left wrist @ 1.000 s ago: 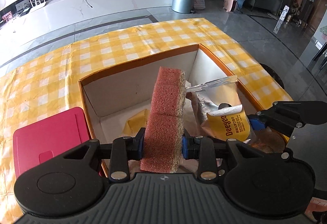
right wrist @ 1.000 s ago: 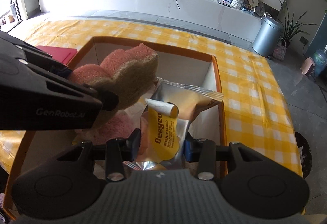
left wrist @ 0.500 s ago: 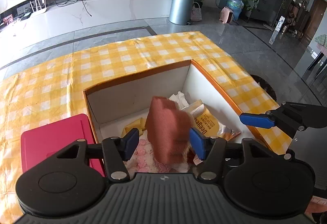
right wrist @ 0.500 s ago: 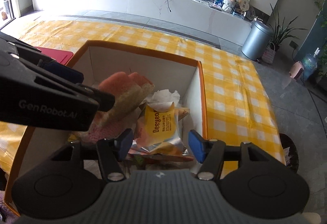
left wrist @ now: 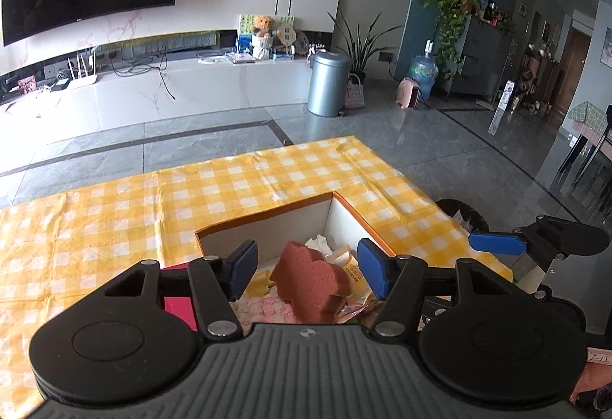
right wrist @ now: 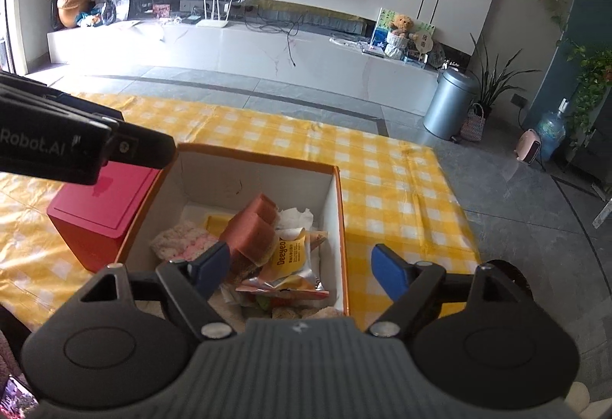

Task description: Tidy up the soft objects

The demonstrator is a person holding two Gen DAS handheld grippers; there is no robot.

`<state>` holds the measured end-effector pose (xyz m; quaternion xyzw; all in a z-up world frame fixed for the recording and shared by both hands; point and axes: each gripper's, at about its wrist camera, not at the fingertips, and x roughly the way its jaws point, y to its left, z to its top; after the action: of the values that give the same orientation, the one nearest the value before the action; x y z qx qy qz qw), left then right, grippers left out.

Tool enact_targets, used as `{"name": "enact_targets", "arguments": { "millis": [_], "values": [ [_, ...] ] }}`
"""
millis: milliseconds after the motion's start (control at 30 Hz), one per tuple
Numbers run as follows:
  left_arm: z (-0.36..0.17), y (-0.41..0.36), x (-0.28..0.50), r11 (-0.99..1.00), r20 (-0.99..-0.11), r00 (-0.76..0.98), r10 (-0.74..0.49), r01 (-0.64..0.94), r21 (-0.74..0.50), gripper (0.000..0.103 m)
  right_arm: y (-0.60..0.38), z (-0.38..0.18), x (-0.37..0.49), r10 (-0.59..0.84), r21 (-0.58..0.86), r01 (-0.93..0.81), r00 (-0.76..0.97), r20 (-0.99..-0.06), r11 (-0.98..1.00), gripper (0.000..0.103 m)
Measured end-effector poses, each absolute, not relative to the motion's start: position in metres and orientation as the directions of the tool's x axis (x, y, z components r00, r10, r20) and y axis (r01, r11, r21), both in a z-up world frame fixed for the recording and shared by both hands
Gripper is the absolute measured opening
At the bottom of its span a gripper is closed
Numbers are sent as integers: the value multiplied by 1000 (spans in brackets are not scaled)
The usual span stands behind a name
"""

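While both tools are held above the orange-rimmed box (right wrist: 338, 197), nothing is gripped by either of them. In the left wrist view the left tool (left wrist: 306, 266) is seen at the lower centre of the frame with its blue pads (left wrist: 241, 262) spread wide; the reddish sponge (left wrist: 311, 285) appears between them but lower down, lying in the box and touched by neither pad. The right tool (right wrist: 302, 268) is likewise seen spread apart at the lower centre of the right wrist view, its pads clear of the box contents.

Inside the box, the sponge (right wrist: 254, 229) is propped at a tilt near the middle, leaning on the other soft things. A yellow snack packet (right wrist: 288, 258) (the lettering "Deeyeo" can be read on it) lies just to its right, touching it, with crumpled white tissue (right wrist: 296, 216) behind and a pink knitted cloth (right wrist: 181, 239) to the left. A yellow item (right wrist: 218, 220) is partly hidden behind the sponge.

A red box (right wrist: 99, 212) stands just beside the orange-rimmed box at the left of the frame, both resting on the desk under a yellow checked cloth (right wrist: 390, 189). At the upper left of the right wrist view, the black body of the left tool is seen reaching in above the red box.
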<state>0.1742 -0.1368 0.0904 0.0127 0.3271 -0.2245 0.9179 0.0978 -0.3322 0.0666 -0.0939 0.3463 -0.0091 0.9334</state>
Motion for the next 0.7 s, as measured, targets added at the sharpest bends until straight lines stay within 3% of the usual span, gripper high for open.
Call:
{"name": "enact_targets", "arguments": {
  "millis": [467, 700],
  "values": [
    [91, -101, 79, 904, -456, 802, -385, 426, -13, 70, -299, 87, -24, -95, -54, 78, 883, -460, 995, 96],
    [64, -78, 45, 952, -418, 866, -275, 306, 8, 70, -283, 65, -66, -148, -20, 153, 903, -403, 988, 99]
  ]
}}
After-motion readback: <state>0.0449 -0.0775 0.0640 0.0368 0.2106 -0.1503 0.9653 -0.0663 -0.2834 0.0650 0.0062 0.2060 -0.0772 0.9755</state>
